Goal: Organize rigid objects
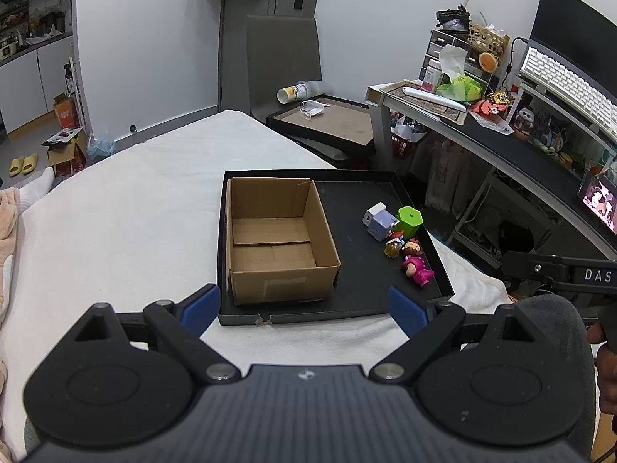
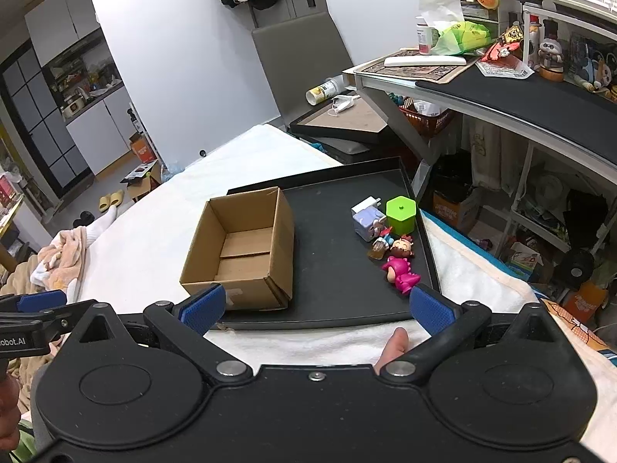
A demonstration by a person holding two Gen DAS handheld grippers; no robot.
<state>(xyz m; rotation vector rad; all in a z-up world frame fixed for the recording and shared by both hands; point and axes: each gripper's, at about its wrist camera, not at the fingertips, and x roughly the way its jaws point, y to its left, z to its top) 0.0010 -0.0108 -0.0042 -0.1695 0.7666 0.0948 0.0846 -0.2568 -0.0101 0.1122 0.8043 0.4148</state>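
Brown cardboard catches the eye first: an open, empty box [image 1: 277, 239] sits in the left half of a shallow black tray [image 1: 347, 308] that lies on a white-covered bed [image 1: 115, 212]. To its right, along the tray's right edge in both views, the small rigid things cluster close together: a pale lilac cube toy [image 2: 368, 220], a green hexagonal pot [image 2: 401, 212], a little brown figure [image 2: 380, 249] and a pink doll [image 2: 401, 270] lying on its side.

The left hand-held gripper [image 1: 304, 305] hangs at the bottom of its frame, jaws spread wide and holding nothing. The right hand-held gripper [image 2: 316, 306] is likewise spread wide and empty, just short of the tray's near rim.

Nothing looks sorted yet. A sensible start is probably the pink doll, nearest the right gripper: come down over its body, close across the narrow waist, and lift clear before swinging left into the box, so the neighbouring figure is not knocked.
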